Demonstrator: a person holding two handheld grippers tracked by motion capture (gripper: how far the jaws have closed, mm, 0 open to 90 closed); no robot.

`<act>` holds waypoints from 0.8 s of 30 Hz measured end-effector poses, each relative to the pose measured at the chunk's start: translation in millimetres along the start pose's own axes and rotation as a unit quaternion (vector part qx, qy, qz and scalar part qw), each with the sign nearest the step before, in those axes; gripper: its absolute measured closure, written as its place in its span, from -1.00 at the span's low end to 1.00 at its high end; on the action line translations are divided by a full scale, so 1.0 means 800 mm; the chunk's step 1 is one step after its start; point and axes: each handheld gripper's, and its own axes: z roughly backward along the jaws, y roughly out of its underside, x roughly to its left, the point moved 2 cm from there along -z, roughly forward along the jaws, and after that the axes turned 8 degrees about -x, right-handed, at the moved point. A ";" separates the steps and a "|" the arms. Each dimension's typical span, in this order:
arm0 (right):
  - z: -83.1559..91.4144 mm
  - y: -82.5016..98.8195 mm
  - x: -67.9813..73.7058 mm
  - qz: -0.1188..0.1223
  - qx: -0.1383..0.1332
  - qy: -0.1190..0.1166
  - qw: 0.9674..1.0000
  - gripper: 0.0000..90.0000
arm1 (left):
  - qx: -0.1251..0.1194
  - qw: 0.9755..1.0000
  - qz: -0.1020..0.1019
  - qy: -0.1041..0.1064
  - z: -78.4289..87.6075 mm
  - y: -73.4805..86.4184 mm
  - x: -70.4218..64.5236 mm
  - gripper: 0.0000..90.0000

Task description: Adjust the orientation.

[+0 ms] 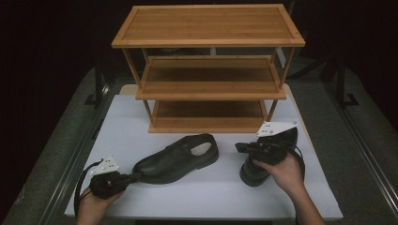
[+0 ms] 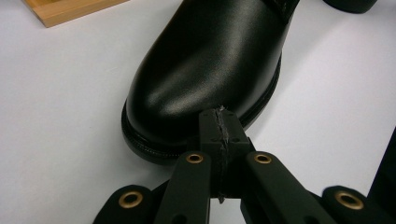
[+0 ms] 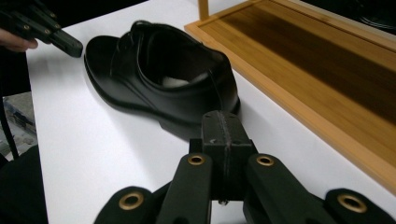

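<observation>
A black leather shoe (image 1: pixel 178 159) lies on the white table (image 1: pixel 211 197), with its toe toward the lower left and its heel toward the right. My left gripper (image 1: pixel 136 176) is shut and empty. Its tip (image 2: pixel 219 116) rests at the shoe's toe (image 2: pixel 210 60), touching it or nearly so. My right gripper (image 1: pixel 238 147) points left, shut with nothing in it. In the right gripper view it (image 3: pixel 223 119) hovers just short of the shoe's heel (image 3: pixel 154 79). A second black shoe (image 1: pixel 251 177) lies under my right hand, mostly hidden.
A three-tier wooden rack (image 1: pixel 211 79) stands at the back of the table, all its shelves bare; its lowest shelf (image 3: pixel 317 79) lies close behind the shoe. The left gripper (image 3: pixel 70 46) is seen beyond the toe. Dark floor surrounds the table.
</observation>
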 end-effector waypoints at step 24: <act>-0.111 -0.048 -0.027 0.000 0.040 -0.006 0.999 1.00 | 0.011 1.000 -0.004 0.008 -0.009 0.001 0.000 1.00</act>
